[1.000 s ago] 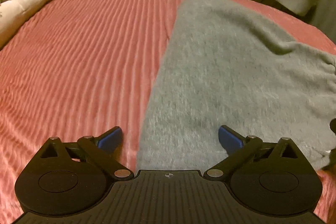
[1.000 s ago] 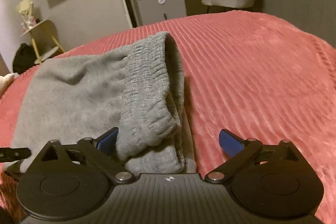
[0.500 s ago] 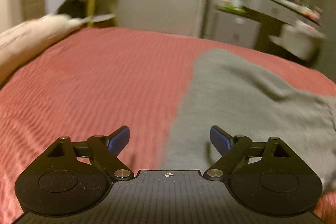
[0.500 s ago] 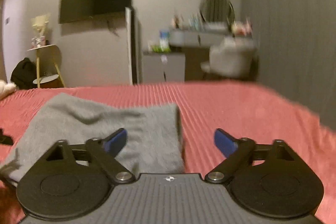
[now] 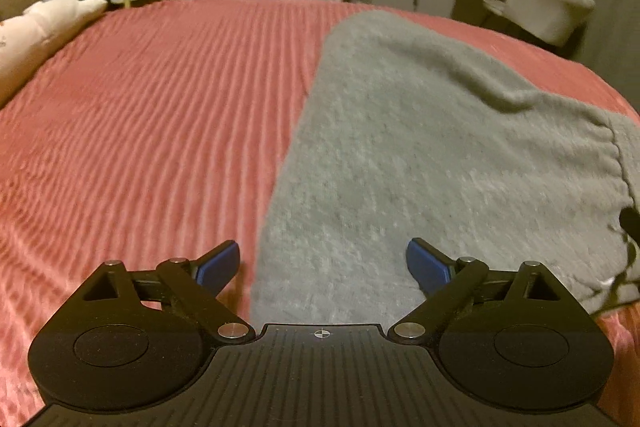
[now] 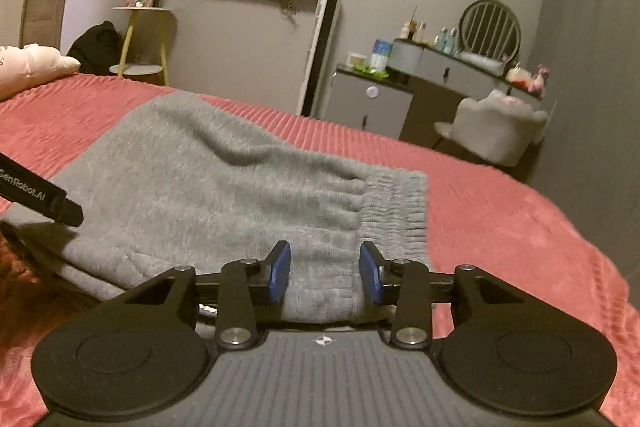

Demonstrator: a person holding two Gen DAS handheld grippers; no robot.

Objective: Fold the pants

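- Two grippers work over one pair of grey pants (image 6: pixel 224 183) lying folded on a red ribbed bedspread (image 5: pixel 140 115).
- The right gripper (image 6: pixel 325 275) has just been closing; its blue pads (image 6: pixel 280 273) stand narrowed with the near edge of the pants between them, just left of the ribbed waistband (image 6: pixel 396 211). Whether the pads already press the cloth cannot be told, so it counts as not yet clenched.
- The left gripper (image 5: pixel 323 263) is released, its jaws spread wide and holding nothing; it hovers over the near left edge of the pants, one pad over the bedspread and the other over the grey cloth.
- In the right wrist view the left gripper's black finger (image 6: pixel 40 195) pokes in from the left, above the pants' left end.
- The pants sit mid-bed, stacked in layers at the near edge, with a soft ridge (image 5: pixel 512 99) across the far part.
- Judged from this, the step in hand is taking hold of the near edge for another fold.
- To do it well, the right gripper should catch every layer at the edge, not only the top one, before lifting.
- The left gripper would best close on the matching near corner, so both ends rise level and the edge stays straight.
- Smoothing the ridge first would likely keep the fold flat.
- Far off stand a cream pillow (image 5: pixel 44 27), a dresser (image 6: pixel 440 75) and a padded chair (image 6: pixel 496 127).
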